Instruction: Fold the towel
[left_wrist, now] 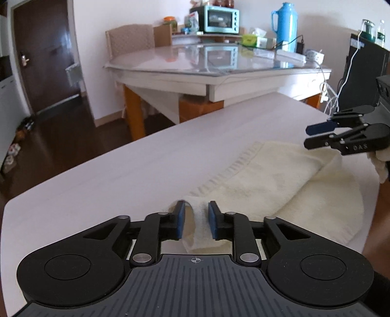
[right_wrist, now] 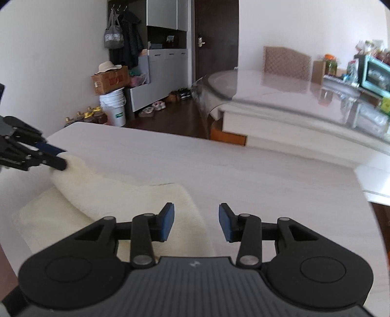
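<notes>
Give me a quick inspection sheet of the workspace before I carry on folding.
Surface: white table, bare around the towel.
Job's things: cream towel, one fold laid over.
Clutter: nothing seen on the work table.
Grippers: left gripper open, towel corner between its jaws; right gripper open, nothing between.
Cables: white cables hang off the glass-topped table.
Surroundings: blue flask, teal oven, dark door.

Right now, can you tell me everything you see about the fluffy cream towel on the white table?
The fluffy cream towel looks like soft terry cloth with a ribbed hem along one edge. It lies folded over on the white table, with a raised roll of fabric across it. One bunched corner sits between the left gripper's parted blue pads. The right gripper is open above its other end, with nothing between its pads.
</notes>
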`<action>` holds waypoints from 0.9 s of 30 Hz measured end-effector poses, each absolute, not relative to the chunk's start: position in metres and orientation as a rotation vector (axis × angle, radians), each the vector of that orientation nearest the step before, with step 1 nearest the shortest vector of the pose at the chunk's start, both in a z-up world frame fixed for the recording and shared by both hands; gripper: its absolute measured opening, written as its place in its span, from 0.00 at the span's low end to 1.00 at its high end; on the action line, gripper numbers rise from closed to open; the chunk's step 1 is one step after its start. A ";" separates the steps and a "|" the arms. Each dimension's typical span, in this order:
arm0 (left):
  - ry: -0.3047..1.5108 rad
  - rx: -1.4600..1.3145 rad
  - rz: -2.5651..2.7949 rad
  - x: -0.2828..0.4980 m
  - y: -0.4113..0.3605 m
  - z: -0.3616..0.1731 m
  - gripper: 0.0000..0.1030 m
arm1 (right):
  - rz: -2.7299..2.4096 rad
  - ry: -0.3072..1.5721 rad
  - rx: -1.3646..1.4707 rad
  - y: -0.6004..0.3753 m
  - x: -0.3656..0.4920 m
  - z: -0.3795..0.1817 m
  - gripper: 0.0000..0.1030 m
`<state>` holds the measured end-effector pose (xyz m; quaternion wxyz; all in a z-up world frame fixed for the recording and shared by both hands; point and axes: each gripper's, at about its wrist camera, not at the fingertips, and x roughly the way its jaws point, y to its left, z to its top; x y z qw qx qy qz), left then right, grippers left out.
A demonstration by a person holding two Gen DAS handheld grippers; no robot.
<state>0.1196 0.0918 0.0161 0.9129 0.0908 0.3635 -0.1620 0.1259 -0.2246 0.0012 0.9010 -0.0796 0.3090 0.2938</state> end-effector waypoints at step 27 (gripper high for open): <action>0.662 0.321 -0.351 0.120 0.049 0.017 0.20 | 0.830 0.268 -0.917 -0.139 0.039 -0.020 0.08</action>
